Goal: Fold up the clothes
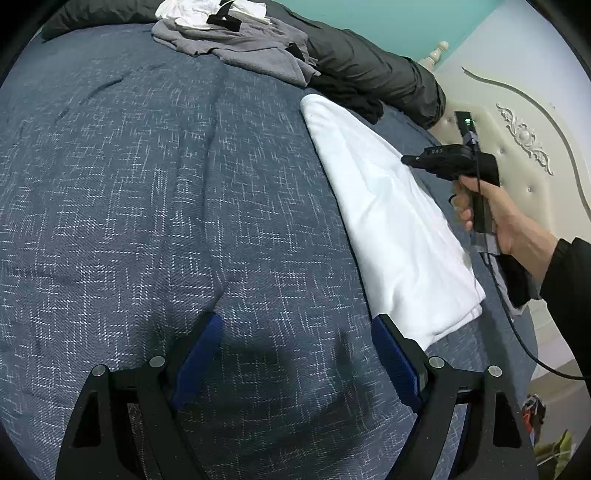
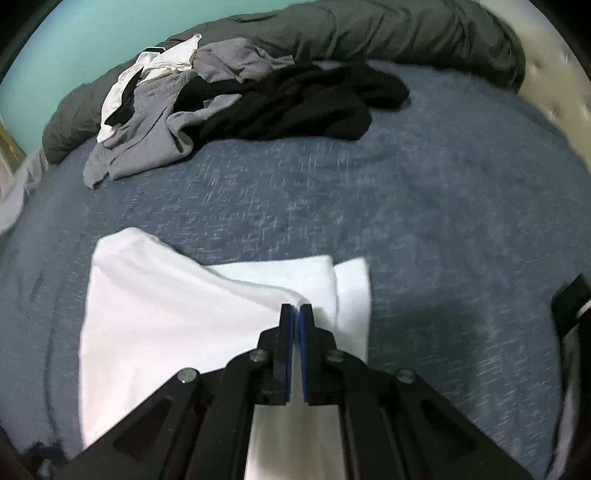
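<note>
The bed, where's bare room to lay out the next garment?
The blue bedspread is bare from the white folded garment leftward, and up to the grey garment. It is crowded at the far edge: grey, white and black clothes against the dark duvet.

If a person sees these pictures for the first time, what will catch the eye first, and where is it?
The bright white folded garment stands out on the dark blue bedspread, with the right gripper shut at its raised fold. Behind it, near the far edge of the bed, lies a loose pile: a black garment, a grey garment and a white one. The left gripper is open over bare bedspread.
</note>
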The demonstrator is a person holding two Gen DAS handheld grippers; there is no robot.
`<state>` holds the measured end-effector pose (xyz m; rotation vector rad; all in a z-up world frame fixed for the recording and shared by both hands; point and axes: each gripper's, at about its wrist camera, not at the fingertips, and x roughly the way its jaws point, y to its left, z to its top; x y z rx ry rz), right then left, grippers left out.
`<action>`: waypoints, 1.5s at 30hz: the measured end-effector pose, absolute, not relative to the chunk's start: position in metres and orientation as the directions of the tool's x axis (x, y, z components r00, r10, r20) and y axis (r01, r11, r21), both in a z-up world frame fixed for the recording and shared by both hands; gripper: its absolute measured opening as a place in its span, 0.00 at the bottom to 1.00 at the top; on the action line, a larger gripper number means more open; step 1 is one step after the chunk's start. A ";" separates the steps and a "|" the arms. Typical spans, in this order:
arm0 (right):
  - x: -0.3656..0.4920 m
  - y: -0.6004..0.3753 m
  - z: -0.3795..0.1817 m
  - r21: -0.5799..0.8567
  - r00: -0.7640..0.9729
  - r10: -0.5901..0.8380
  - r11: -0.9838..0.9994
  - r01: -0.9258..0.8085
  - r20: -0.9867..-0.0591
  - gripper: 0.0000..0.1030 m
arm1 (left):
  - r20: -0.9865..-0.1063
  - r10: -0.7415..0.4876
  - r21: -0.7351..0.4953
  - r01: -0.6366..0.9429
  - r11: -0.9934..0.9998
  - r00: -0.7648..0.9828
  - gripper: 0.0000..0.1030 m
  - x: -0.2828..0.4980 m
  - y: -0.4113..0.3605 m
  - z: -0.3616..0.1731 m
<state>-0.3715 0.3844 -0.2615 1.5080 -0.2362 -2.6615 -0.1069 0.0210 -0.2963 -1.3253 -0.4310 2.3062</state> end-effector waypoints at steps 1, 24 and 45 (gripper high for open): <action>-0.365 0.388 -0.257 0.198 -0.530 -0.164 -0.980 -0.007 -0.832 0.05 | -0.730 0.521 -0.474 -0.222 -0.852 -0.441 0.83 -0.107 0.021 -0.296; -0.292 0.413 -0.267 0.266 -0.496 -0.241 -0.964 0.022 -0.834 0.01 | -0.744 0.531 -0.433 -0.313 -0.845 -0.405 0.83 -0.104 0.063 -0.297; -0.230 0.413 -0.270 0.266 -0.495 -0.230 -0.964 -0.002 -0.838 0.02 | -0.766 0.512 -0.400 -0.336 -0.853 -0.389 0.83 -0.113 0.083 -0.302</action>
